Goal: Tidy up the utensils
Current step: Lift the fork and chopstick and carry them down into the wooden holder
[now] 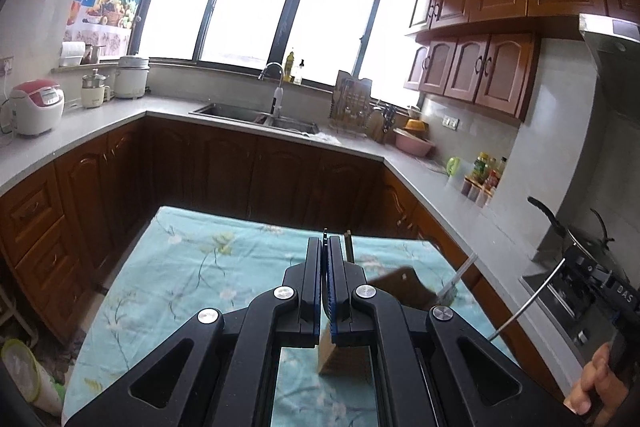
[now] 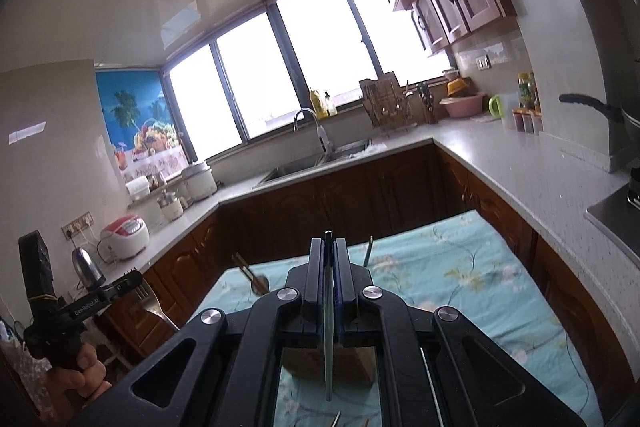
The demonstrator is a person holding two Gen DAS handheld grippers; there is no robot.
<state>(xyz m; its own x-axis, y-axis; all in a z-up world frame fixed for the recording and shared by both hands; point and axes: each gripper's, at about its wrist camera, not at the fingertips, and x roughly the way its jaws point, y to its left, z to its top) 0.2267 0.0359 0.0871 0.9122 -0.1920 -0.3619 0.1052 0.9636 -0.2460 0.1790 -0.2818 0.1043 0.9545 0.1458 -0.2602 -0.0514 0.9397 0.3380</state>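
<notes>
Both jaws are shut, the left gripper (image 1: 327,247) on a fork (image 2: 154,303) and the right gripper (image 2: 329,247) on a thin metal utensil (image 2: 329,347), so carry them slowly and level to the wooden holder (image 2: 332,363) on the bench (image 2: 460,267).

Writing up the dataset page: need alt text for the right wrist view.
The right gripper is shut on a thin metal utensil handle, held above a table with a floral teal cloth and a wooden block. At far left a hand holds the left gripper, clamped on a fork. Behind lie a counter, sink and bright windows.
</notes>
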